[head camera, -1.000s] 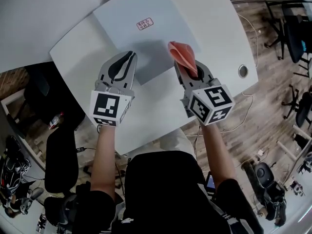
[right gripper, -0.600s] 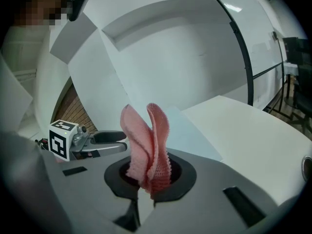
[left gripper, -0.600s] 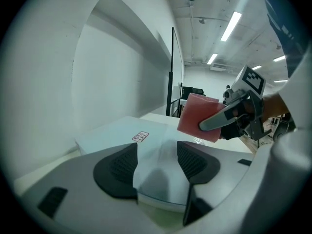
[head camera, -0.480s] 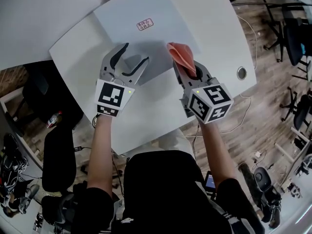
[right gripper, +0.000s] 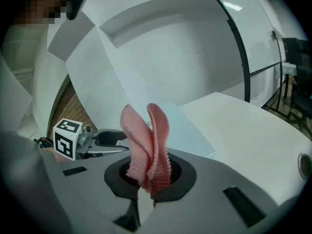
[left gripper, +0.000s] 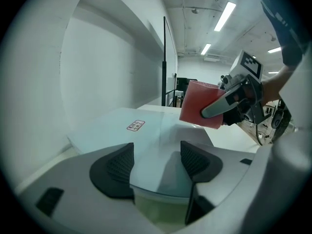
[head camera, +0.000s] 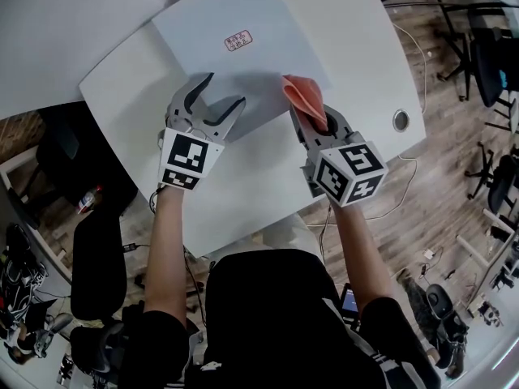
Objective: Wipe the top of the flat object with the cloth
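The flat object (head camera: 268,23) is a pale blue-grey board lying on the white table, also seen in the left gripper view (left gripper: 146,135). My left gripper (head camera: 223,91) hovers at the board's near edge. Its jaws are opening, and the pads (left gripper: 117,167) stand wide apart with the board's edge showing between them, untouched. My right gripper (head camera: 312,121) is shut on a folded pink cloth (head camera: 304,96), which sticks up out of the jaws (right gripper: 148,145) beside the board's near right edge. The cloth hangs clear of the board in the left gripper view (left gripper: 202,108).
A small red-printed label (head camera: 238,40) sits on the board's top. The white table (head camera: 243,193) ends just in front of the person, with a round cable hole (head camera: 401,120) at its right. Office chairs (head camera: 97,266) stand on the wooden floor around.
My left gripper's jaws have gone from shut to wide open and shifted slightly left. The right gripper keeps hold of the cloth and has barely moved.
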Motion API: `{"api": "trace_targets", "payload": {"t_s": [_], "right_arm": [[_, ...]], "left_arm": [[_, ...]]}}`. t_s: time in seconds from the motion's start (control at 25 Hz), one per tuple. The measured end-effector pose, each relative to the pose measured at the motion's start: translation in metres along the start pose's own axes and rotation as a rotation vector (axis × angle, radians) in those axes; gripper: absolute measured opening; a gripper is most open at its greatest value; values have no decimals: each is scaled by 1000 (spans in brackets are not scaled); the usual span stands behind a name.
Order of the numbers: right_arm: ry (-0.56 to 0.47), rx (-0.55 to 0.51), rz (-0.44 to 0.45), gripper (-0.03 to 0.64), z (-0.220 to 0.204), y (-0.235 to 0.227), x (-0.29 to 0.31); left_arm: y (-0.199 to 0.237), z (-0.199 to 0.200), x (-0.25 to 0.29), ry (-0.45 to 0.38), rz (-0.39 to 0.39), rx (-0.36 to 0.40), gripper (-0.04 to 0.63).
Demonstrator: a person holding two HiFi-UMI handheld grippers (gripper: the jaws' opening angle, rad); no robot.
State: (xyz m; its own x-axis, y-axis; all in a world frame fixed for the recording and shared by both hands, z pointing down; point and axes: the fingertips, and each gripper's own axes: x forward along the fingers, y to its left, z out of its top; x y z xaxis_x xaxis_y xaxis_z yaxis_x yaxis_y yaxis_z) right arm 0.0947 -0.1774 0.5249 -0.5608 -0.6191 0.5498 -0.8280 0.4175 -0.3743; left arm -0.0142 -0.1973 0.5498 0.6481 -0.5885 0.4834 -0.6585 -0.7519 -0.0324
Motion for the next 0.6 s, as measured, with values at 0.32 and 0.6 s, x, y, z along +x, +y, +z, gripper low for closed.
{"api": "trace_targets", "payload": {"t_s": [0.32, 0.6], "right_arm": [[8, -77, -131, 48, 17, -33, -1], [46, -250, -241, 48, 41, -65, 13]], "left_arm": [[1, -1, 1, 15, -14, -11, 295], [1, -1, 0, 14, -18, -9, 295]]}}
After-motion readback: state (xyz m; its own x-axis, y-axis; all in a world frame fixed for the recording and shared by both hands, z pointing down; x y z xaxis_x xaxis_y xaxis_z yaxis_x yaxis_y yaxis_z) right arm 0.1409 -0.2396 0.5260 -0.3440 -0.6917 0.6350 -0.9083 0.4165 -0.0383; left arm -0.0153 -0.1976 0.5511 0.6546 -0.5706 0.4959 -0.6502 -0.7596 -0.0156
